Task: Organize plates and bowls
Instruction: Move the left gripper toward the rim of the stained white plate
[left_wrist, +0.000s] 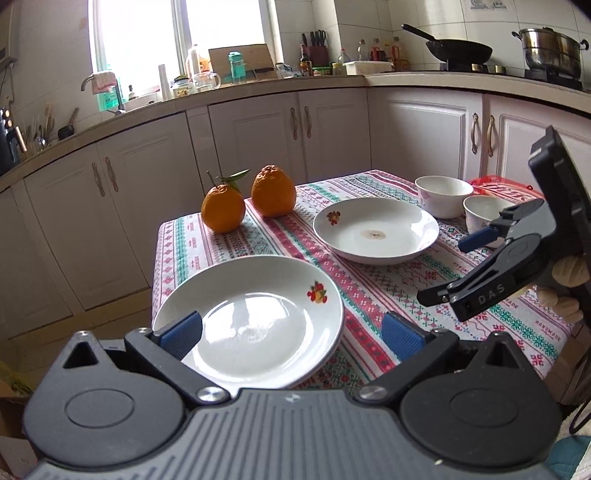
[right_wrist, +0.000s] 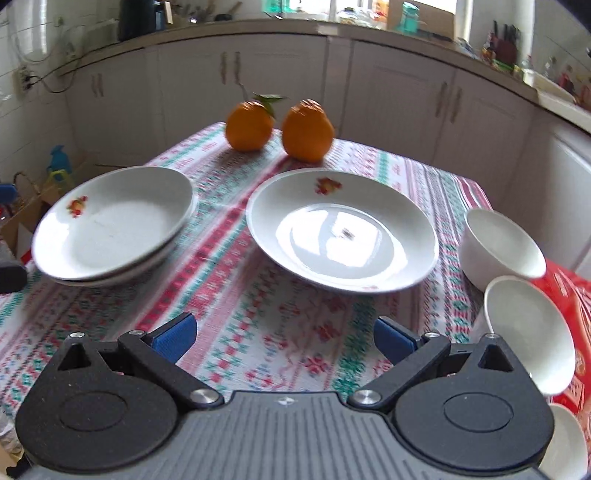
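Right gripper (right_wrist: 284, 341) spread wide over bare worktop (right_wrist: 258, 314); clear strip runs to 12 o'clock between stacked plates (right_wrist: 110, 229) at 10 and single plate (right_wrist: 341, 230) at 1. Two oranges (right_wrist: 280, 127) close that lane at the far end. Bowls (right_wrist: 517, 280) crowd 3 o'clock, touching a red bag (right_wrist: 565, 291). Left gripper (left_wrist: 291, 334) open, nearest plate (left_wrist: 255, 317) between its fingers; cloth at 1 o'clock is free.

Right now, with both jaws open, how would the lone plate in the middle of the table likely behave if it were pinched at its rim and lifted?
The lone plate looks like glazed ceramic, so probably rigid, breakable and rather heavy. Its glossy surface reflects the window, so the rim may slip. Gripped at one edge, it would likely tilt down. The right gripper is open just short of it.
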